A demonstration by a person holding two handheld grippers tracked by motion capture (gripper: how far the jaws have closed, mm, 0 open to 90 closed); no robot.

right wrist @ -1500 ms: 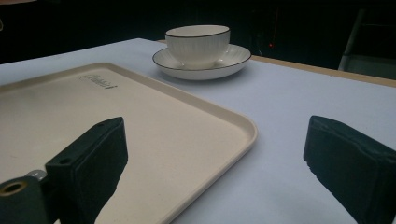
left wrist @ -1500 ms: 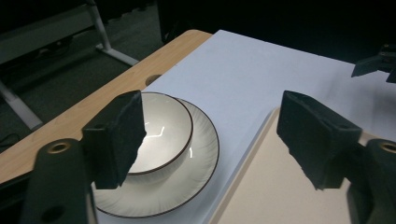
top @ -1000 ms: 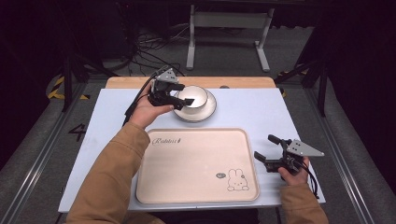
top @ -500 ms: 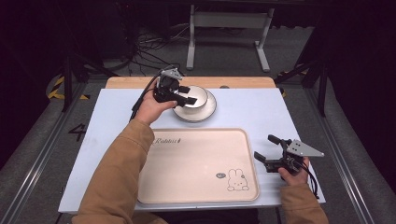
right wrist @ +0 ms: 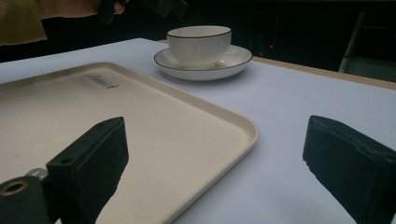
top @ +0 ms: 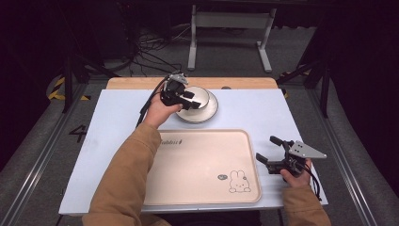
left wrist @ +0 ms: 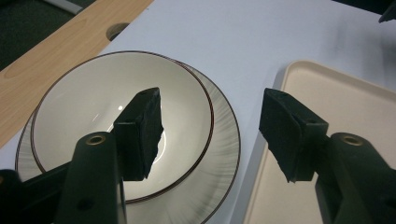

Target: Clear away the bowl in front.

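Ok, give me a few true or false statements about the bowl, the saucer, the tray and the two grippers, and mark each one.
1. The bowl sits on the saucer. True.
2. The tray holds the bowl. False: the tray is bare, and bowl and saucer stand beyond it on the table.
3. The left gripper has one jaw over the bowl's inside and one outside its rim. True; its jaws have just been closing, not yet pressing.
4. The right gripper grips the tray's edge. False: it rests open beside the tray.
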